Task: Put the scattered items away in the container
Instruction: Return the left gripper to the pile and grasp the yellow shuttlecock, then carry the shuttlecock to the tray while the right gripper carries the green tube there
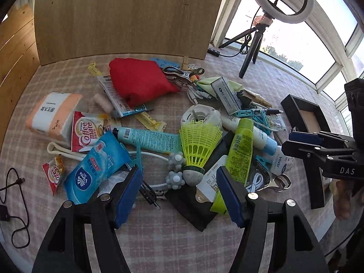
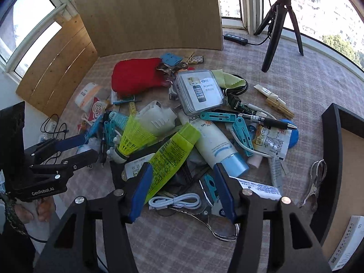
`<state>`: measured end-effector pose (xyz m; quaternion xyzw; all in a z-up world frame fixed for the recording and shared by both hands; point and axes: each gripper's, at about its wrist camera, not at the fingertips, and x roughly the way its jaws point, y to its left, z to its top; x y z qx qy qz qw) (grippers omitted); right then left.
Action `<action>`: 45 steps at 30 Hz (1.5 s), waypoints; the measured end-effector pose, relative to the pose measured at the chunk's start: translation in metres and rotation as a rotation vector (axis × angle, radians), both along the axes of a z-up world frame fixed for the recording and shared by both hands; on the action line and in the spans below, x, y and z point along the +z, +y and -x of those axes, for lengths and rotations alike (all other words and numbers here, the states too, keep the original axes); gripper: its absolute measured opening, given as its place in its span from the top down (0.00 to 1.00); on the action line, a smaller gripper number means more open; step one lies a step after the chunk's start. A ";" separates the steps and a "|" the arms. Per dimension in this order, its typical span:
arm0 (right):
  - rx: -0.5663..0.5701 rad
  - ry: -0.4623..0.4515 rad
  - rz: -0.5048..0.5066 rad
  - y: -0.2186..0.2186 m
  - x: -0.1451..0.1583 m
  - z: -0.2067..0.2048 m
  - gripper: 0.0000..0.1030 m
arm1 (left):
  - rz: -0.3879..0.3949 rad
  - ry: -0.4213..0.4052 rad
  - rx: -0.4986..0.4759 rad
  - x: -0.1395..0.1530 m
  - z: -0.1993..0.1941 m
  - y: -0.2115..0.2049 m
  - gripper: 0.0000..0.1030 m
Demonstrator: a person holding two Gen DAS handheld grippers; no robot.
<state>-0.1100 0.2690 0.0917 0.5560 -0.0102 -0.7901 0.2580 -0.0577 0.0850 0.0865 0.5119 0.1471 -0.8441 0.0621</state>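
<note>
A heap of small items lies on the checked tablecloth: a yellow-green shuttlecock point(image 1: 200, 141) point(image 2: 134, 136), a green tube point(image 1: 241, 150) point(image 2: 173, 152), a white sunscreen tube point(image 2: 211, 136), a red pouch point(image 1: 141, 79) point(image 2: 136, 75), a blue tissue pack point(image 1: 95, 170) and a pen point(image 2: 268, 120). The black-rimmed tray point(image 1: 304, 118) point(image 2: 332, 150) stands to the right. My left gripper point(image 1: 178, 175) hovers open over the shuttlecock's cork and two grey knobbly balls point(image 1: 175, 170). My right gripper point(image 2: 183, 170) hangs open over the green tube's lower end and a coiled white cable point(image 2: 175, 201).
An upright wooden board point(image 1: 125, 16) closes the back. A tripod with a ring light point(image 1: 252, 43) and a power strip point(image 2: 235, 38) stand back right. A black cable point(image 1: 13, 193) trails at the left edge. A metal clip point(image 2: 315, 182) lies beside the tray, which holds a white box point(image 2: 348, 245).
</note>
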 end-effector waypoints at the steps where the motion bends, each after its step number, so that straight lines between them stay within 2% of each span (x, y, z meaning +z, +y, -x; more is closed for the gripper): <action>1: 0.000 -0.016 0.010 -0.005 -0.003 0.000 0.58 | -0.006 -0.007 -0.014 -0.003 -0.002 0.003 0.41; 3: 0.000 -0.045 0.040 -0.012 -0.007 0.002 0.67 | -0.017 -0.011 -0.047 -0.007 -0.006 0.011 0.45; 7: 0.001 -0.060 0.051 -0.031 -0.013 0.006 0.70 | -0.029 -0.003 -0.089 -0.010 -0.006 0.025 0.45; 10: 0.001 -0.055 0.032 -0.041 -0.014 0.009 0.70 | -0.011 0.002 -0.100 -0.009 -0.002 0.030 0.45; 14: -0.059 -0.040 -0.009 -0.036 -0.015 0.010 0.70 | 0.001 0.009 -0.088 -0.006 0.010 0.026 0.45; 21: -0.167 -0.112 0.010 -0.015 -0.032 0.020 0.70 | 0.053 -0.011 -0.089 -0.015 0.040 0.016 0.45; 27: -0.172 -0.139 0.014 -0.020 -0.046 0.035 0.68 | 0.063 -0.049 -0.093 -0.030 0.058 0.016 0.45; 34: -0.168 -0.181 0.068 -0.030 -0.057 0.048 0.66 | 0.049 -0.050 -0.077 -0.035 0.064 0.013 0.56; 36: -0.165 -0.178 0.080 -0.030 -0.056 0.048 0.67 | 0.038 -0.042 -0.076 -0.033 0.063 0.012 0.67; 45: -0.172 -0.134 0.151 -0.015 -0.034 0.038 0.70 | 0.003 -0.012 -0.072 -0.017 0.053 0.014 0.71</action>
